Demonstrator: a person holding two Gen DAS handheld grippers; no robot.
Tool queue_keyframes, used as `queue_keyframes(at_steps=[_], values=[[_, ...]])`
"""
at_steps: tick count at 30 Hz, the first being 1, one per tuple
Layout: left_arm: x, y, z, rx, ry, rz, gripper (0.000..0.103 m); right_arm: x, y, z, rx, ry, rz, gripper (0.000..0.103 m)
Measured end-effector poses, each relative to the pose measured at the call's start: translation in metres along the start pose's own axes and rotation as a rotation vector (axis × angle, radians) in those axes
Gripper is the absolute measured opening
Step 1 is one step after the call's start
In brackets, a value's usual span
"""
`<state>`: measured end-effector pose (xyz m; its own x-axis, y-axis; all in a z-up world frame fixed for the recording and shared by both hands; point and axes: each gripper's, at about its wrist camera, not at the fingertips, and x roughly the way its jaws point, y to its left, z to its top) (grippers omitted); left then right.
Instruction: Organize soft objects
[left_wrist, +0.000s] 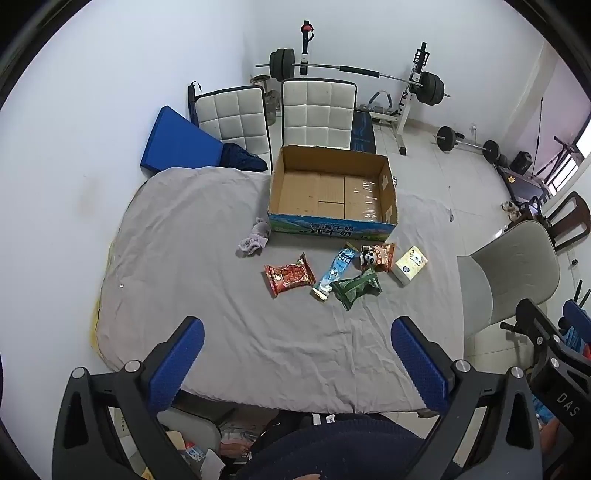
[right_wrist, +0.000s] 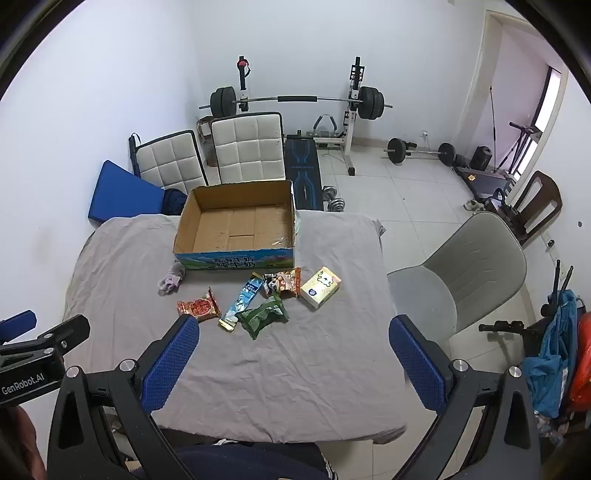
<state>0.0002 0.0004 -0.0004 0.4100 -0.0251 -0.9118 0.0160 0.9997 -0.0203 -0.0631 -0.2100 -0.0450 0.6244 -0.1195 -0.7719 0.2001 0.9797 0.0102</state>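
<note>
With both the left gripper (left_wrist: 297, 354) and right gripper (right_wrist: 293, 352) spread wide and holding nothing, the packets (right_wrist: 264, 314) lay before the bare box (right_wrist: 184, 229), so pinching each lightly mid-body seemed wisest.

The black body of the left gripper (right_wrist: 35, 363), seen at the left edge of the right wrist view, carries white lettering "GenRobot.AI". The right gripper (left_wrist: 554, 373), at the right edge of the left wrist view, shows "DAS". The cardboard box (left_wrist: 332, 229) bears large white Chinese characters on its blue front, reading "纯牛奶" in the lower row; the upper row is unclear.
</note>
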Motion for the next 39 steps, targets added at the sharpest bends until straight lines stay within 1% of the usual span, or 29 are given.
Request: queue_keyframes(at_steps=[2, 3, 19, 20, 23, 24, 26, 35, 39], values=[[0.001, 0.0, 0.0, 0.008, 0.001, 0.004, 0.103, 0.0, 0.0, 0.0, -0.003, 0.0, -0.005, 0.103], [0.0, -0.001, 0.0, 0.004, -0.013, 0.008, 0.103, 0.0, 0.0, 0.0, -0.002, 0.0, -0.006, 0.103], [-0.008, -0.002, 0.006, 0.007, -0.02, -0.001, 0.103, -0.001, 0.004, 0.004, 0.001, 0.0, -0.001, 0.103], [-0.009, -0.002, 0.007, 0.009, -0.02, -0.003, 0.103, -0.002, 0.0, 0.0, 0.004, -0.003, -0.001, 0.103], [-0.009, -0.003, 0.004, 0.006, -0.018, -0.009, 0.103, -0.005, 0.001, 0.004, 0.002, -0.005, -0.006, 0.103], [-0.008, -0.004, 0.003, 0.006, -0.019, -0.009, 0.103, -0.005, -0.006, -0.003, 0.01, -0.004, -0.008, 0.103], [-0.007, -0.004, 0.003, 0.006, -0.022, -0.009, 0.103, -0.006, -0.008, -0.004, 0.008, -0.008, -0.012, 0.103], [-0.009, -0.01, 0.0, 0.02, -0.039, -0.004, 0.103, -0.018, -0.013, -0.001, 0.013, -0.027, -0.014, 0.103], [-0.01, -0.011, 0.0, 0.021, -0.048, -0.004, 0.103, -0.013, -0.013, -0.002, 0.015, -0.025, -0.01, 0.103]])
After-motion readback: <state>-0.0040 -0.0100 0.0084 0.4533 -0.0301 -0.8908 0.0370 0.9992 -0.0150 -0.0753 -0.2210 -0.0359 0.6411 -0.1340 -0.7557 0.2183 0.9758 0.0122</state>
